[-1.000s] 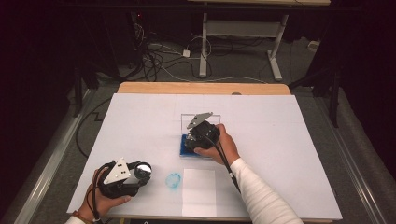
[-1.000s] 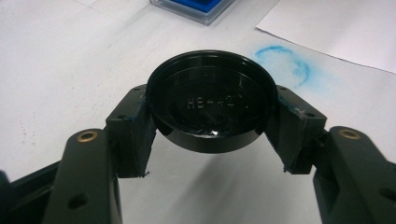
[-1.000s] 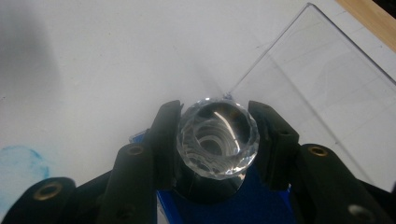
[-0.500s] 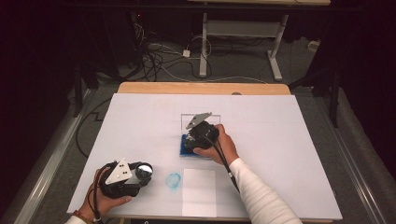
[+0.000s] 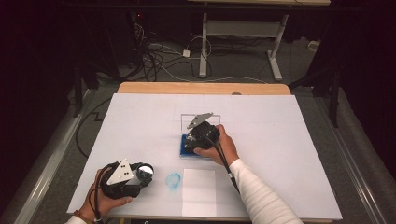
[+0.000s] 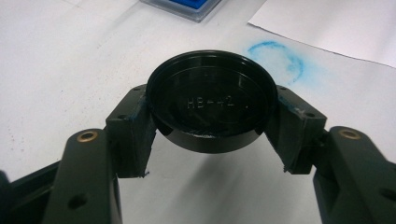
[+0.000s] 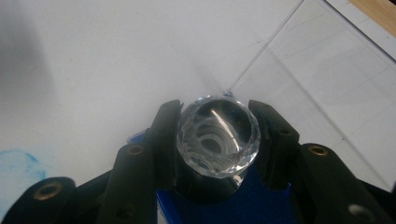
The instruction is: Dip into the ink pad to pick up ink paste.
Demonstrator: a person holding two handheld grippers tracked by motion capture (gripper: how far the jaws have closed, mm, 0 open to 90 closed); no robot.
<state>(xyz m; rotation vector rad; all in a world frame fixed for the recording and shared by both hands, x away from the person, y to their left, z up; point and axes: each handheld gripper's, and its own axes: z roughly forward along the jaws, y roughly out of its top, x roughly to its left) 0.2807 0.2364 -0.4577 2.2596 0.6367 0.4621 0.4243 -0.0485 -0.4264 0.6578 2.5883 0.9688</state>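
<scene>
Barely anything has shifted vs. the earlier high frames: both hands sit where they were, the right one maybe a hair lower on the pad.

Stamp (clear faceted knob, dark body below) is at centre-bottom of the right gripper view, pinched btwn the jaws of the right gripper and pressed down on the blue ink pad, mid-frame in the high view, where the right hand covers most of it. Judging by that, this is the inking step. Next move calls for a straight lift off the pad, then carrying it down-frame to the white paper sheet w/o tilting or smearing.

Left gripper is clamped on a round black cap (lettering on it reads sth like "HB-42"), parked lower left in the high view, idle.

Count: 1 stamp, 1 ink pad w/ its clear lid open behind, 1 cap, 1 paper sheet, 1 blue ring smudge on the white table cover just left of the sheet, 2 grippers.
</scene>
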